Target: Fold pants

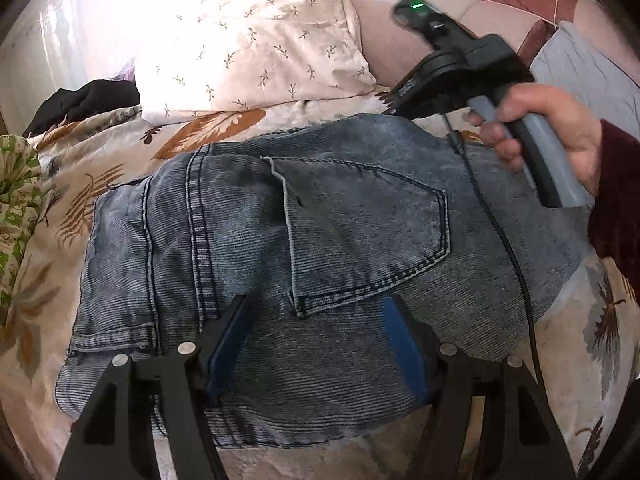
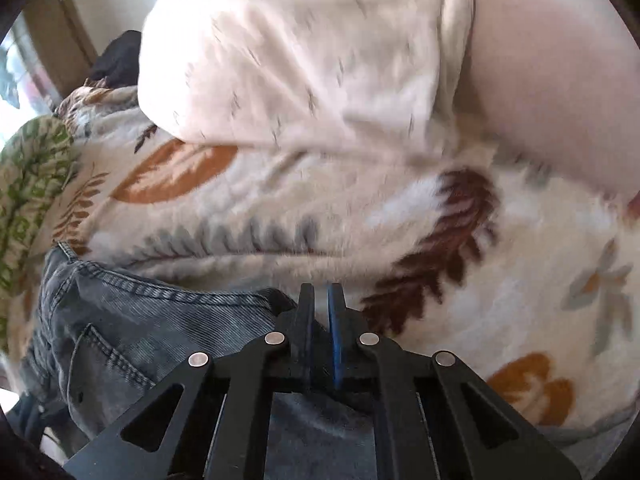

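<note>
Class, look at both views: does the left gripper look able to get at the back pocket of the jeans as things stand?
Probably yes. The left gripper stands open just short of the back pocket, and nothing lies on the jeans between them; the black cable runs off to one side.

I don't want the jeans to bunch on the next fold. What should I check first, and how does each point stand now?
1. Jeans lie flat on the blanket: ok.
2. Left gripper open above the denim: ok.
3. Right gripper shut at the jeans' far edge: ok.
4. Denim actually caught between the right fingers: cannot tell.
5. Cable off the jeans: not ok, it trails across them.
6. Pillow clear of the jeans: ok.
</note>
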### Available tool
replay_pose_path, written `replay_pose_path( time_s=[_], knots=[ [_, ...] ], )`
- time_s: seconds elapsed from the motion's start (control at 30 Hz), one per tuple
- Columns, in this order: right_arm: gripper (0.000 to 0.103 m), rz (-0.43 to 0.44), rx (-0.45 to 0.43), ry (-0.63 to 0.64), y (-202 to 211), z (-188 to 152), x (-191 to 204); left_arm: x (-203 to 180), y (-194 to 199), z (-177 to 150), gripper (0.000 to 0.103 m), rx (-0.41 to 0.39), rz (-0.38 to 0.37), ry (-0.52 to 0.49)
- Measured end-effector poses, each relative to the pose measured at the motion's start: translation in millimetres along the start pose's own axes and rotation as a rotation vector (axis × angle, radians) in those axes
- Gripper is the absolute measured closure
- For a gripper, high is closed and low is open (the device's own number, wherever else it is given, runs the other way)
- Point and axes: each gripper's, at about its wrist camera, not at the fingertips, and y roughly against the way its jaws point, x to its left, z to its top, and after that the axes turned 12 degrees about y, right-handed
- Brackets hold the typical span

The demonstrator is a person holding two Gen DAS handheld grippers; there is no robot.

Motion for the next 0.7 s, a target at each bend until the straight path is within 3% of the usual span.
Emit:
replay_pose_path(
  time_s=[0.13,0.27,0.33,0.43,0.6,0.7],
  knots=[
    [0.092,0.090,-0.133,-0.088,46.4,-16.2,-20.3,1.9,1.1,1.6,0.032,0.007,-0.005,0.028],
    [0.091,0.110,-0.114,-0.061,78.5,-32.8,-14.2,5.5,11.2,4.3,0.032,-0.028,-0.029,0.086],
    [0.088,0.077,-0.085,-0.041,84.0,-44.9,-4.2,6.9,17.8,7.2,0.032,-0.059,-0.030,0.110],
    [0.087,0.079,-0.035,-0.037,73.3,-58.3,4.9,7.2,19.6,8.2,0.032,-0.064,-0.026,0.120],
    [0.087,0.053,0.042,-0.116,22.6,-58.0,2.0,5.4,1.5,2.4,0.032,0.012,0.041,0.086],
    [0.093,0.019,-0.011,-0.144,15.0,-50.6,-3.8,4.2,2.7,2.4,0.032,0.008,0.052,0.070]
  ],
)
